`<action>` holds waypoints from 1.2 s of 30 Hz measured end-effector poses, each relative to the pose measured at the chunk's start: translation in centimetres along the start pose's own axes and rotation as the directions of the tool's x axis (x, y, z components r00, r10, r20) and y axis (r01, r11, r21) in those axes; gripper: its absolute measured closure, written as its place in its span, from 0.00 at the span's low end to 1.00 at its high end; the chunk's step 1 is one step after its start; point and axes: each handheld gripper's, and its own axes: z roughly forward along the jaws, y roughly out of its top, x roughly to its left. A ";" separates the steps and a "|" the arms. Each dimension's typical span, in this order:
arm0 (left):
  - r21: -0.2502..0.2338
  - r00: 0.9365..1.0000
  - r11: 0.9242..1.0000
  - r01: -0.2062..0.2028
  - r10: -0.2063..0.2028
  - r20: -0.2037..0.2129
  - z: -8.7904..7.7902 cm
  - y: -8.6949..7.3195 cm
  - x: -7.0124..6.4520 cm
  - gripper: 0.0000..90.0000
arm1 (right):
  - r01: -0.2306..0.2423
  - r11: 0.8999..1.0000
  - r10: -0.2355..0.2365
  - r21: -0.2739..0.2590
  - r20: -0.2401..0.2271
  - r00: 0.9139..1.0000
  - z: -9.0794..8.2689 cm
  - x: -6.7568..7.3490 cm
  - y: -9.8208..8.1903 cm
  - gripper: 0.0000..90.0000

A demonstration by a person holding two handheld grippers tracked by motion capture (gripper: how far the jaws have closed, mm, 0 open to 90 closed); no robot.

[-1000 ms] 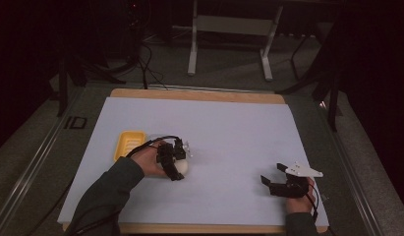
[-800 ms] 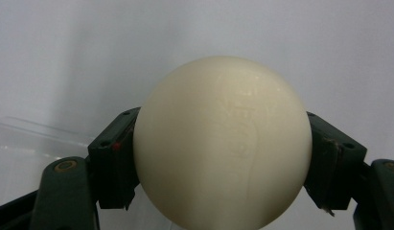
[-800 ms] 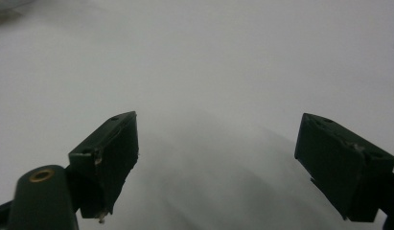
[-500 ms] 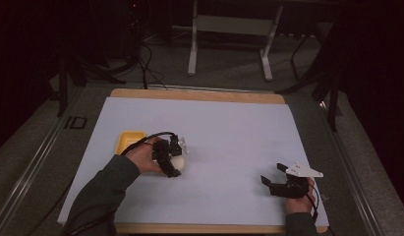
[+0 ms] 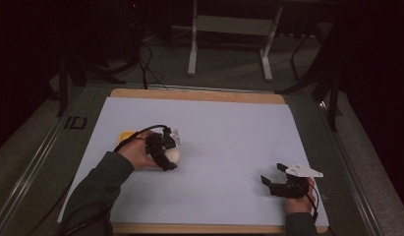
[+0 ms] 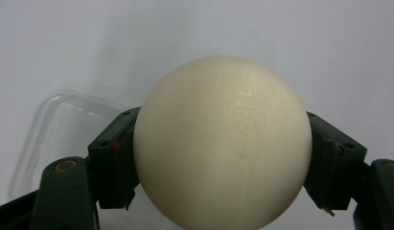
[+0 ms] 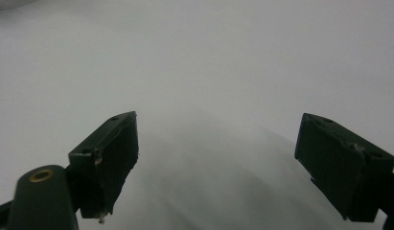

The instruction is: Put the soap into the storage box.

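Note:
A cream-white ball [image 6: 223, 143] sits between the pads of my left gripper [image 6: 223, 163], which is shut on it from both sides. From above, the ball [image 5: 173, 156] shows just past the left hand, with the left gripper [image 5: 165, 151] over the left-centre of the white sheet [image 5: 229, 128]. My right gripper [image 5: 272, 173] rests near the front right of the sheet. Its jaws stand wide apart in the right gripper view, open [image 7: 218, 158] with nothing between them.
A yellow container [image 5: 126, 136] lies partly hidden behind the left hand. A clear plastic tub [image 6: 55, 129] shows behind the ball at the left. The sheet covers a wooden board [image 5: 199, 94]; table legs and cables stand on the floor beyond.
The left hand has lifted with the ball and drifted slightly toward the yellow container, covering more of it. The right gripper has not moved.

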 end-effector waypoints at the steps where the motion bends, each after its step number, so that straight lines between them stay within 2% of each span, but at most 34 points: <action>1: -0.007 1.000 1.000 0.009 -0.009 -0.003 -0.3 -0.1 0.1 0.28 | 0.001 1.000 -0.001 0.000 0.000 1.000 0.0 0.0 0.0 0.17; 5: -0.033 0.999 0.999 0.032 -0.032 -0.004 -1.0 -0.4 0.3 0.28 | 0.001 1.000 -0.001 0.001 0.001 1.000 0.0 0.0 0.0 0.17; 13: -0.034 0.997 0.996 0.079 -0.080 -0.022 -1.7 -1.3 0.7 0.28 | 0.001 1.000 -0.001 0.000 0.003 1.000 0.0 0.0 0.0 0.17; 18: -0.027 0.995 0.995 0.094 -0.095 -0.027 -1.9 -1.7 0.8 0.28 | 0.002 1.000 -0.002 0.000 0.003 1.000 0.0 0.0 0.0 0.17; 21: -0.034 0.991 0.991 0.127 -0.128 -0.034 -2.1 -2.1 1.1 0.28 | 0.002 1.000 -0.002 0.000 0.004 1.000 0.0 0.0 0.0 0.17; 23: -0.031 0.987 0.987 0.155 -0.156 -0.023 -2.2 -2.2 1.3 0.29 | 0.002 1.000 -0.002 0.000 0.004 1.000 0.0 0.0 0.0 0.17; 27: -0.019 0.984 0.984 0.176 -0.176 -0.020 -2.3 -2.3 1.4 0.28 | 0.002 1.000 -0.002 0.000 0.005 1.000 0.0 0.1 0.0 0.17; 31: -0.007 0.981 0.981 0.194 -0.194 -0.030 -2.3 -2.4 1.5 0.29 | 0.002 1.000 -0.002 -0.001 0.005 1.000 0.0 0.1 0.0 0.17; 33: -0.008 0.975 0.976 0.216 -0.216 -0.045 -2.3 -2.4 1.5 0.28 | 0.003 1.000 -0.003 -0.001 0.005 1.000 0.0 0.1 0.0 0.17; 36: -0.001 0.971 0.973 0.232 -0.231 -0.062 -2.3 -2.5 1.6 0.28 | 0.003 1.000 -0.003 -0.001 0.005 1.000 0.0 0.1 0.0 0.17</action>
